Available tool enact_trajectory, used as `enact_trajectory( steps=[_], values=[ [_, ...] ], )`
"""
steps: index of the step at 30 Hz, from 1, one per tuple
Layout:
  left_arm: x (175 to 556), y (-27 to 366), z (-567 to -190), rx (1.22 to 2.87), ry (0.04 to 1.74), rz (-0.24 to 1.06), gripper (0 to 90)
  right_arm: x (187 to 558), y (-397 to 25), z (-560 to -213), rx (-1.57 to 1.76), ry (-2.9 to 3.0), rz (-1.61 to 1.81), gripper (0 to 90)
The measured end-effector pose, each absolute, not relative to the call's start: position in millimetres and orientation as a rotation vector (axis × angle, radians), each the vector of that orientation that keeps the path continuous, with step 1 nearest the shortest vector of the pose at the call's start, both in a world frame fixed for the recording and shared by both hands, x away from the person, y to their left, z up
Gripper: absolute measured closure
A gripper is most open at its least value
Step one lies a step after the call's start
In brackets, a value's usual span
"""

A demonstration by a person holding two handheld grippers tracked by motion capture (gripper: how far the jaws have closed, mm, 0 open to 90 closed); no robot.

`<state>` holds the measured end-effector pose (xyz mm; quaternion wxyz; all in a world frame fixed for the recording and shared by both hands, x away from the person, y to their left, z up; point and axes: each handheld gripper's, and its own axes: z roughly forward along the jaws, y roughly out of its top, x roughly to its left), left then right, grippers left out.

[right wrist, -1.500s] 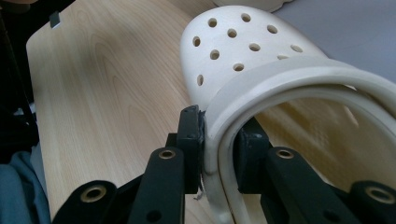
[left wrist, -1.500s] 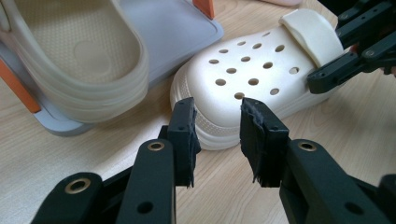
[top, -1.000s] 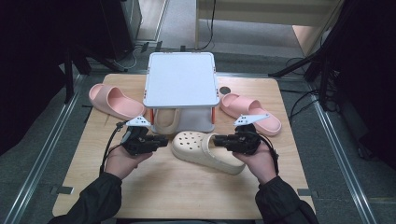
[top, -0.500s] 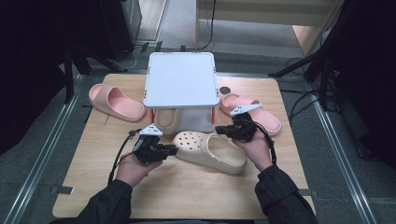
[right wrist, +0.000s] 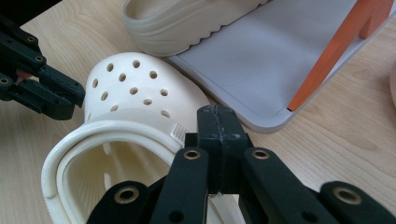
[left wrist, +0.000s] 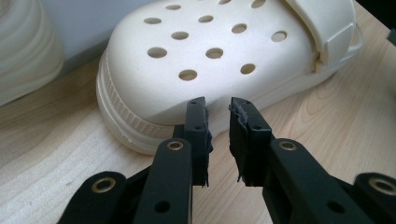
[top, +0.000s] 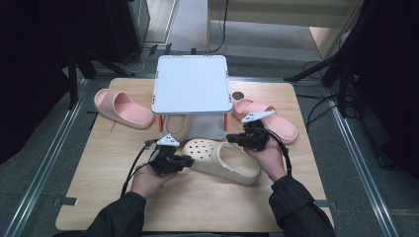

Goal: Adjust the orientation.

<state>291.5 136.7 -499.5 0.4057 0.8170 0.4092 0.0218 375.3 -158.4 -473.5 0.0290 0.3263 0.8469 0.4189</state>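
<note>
Moved: both grippers have come in on the cream clog (top: 221, 158) since 1.0 s ago, the left one rightward to its toe, the right one up and left to its heel side.
Left gripper (left wrist: 217, 108): jaws slightly apart, holding nothing, their tips just at the clog's toe edge.
Right gripper (right wrist: 217, 122): jaws pressed together; in the right gripper view they sit at the clog's strap (right wrist: 140, 126), but whether they pinch it I cannot tell.
Clog position: on the wooden table (top: 99, 197), between the 2 grippers, just in front of the stand.
Clog axis: long axis runs across the table, tilted slightly; holed toe to the left, open heel to the right and a little nearer the person.
Stand (top: 191, 85): grey 2-level rack with orange legs (right wrist: 327, 60); its lower shelf (right wrist: 252, 65) holds 1 cream clog (top: 176, 127), toe toward the person.
Behind, left: 1 pink slide (top: 123, 108) on the table.
Behind, right: 1 pink slide (top: 276, 123), partly behind the right gripper.
Count: 2 cream clogs, 2 pink slides, 1 stand, 2 grippers.
</note>
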Motion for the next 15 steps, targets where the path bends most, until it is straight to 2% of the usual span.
enact_trajectory(
  steps=[15],
  values=[
    [298, 135, -499, 2.072, 1.046, 0.064, 77.4, 361, -161, -475, 1.051, 2.592, 1.291, 90.0]
  ],
)
